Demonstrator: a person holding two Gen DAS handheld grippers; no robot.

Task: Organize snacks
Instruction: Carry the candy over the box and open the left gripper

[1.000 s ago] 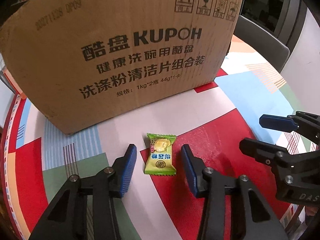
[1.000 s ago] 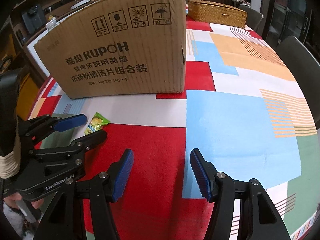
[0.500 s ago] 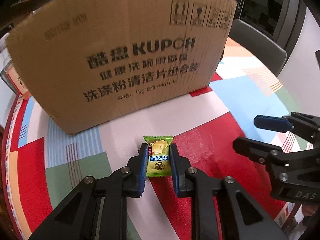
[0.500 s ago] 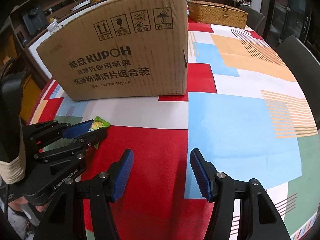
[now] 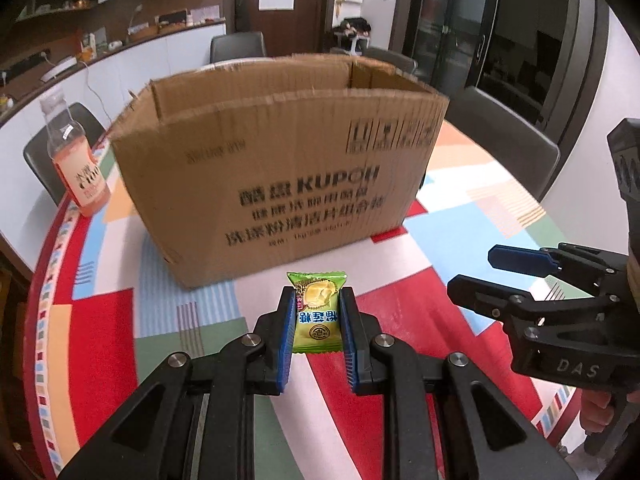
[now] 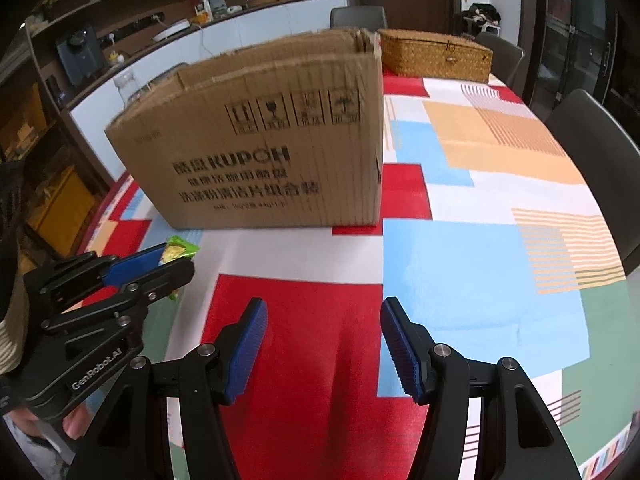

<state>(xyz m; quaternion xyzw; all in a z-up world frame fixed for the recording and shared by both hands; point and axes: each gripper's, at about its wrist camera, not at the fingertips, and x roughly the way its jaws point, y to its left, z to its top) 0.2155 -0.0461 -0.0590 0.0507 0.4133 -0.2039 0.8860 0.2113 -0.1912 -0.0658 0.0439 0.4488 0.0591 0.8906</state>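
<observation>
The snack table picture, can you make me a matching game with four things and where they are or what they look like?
Things:
1. green candy packet
2. cardboard box
3. bottle
4. right gripper

Places or states:
A. open at the top, standing on the table
B. jaws apart, holding nothing
C. pinched in the left gripper
D. standing left of the box, with an orange drink inside

Pairs: 1-C, 2-A, 3-D, 4-B

A bottle (image 5: 78,164) of orange drink stands upright on the patterned tablecloth (image 5: 472,216) at nine o'clock. A lidded wicker basket (image 6: 436,56) sits on it at one o'clock. Grey chairs (image 6: 592,152) ring the table; a counter (image 6: 180,40) runs behind.
</observation>
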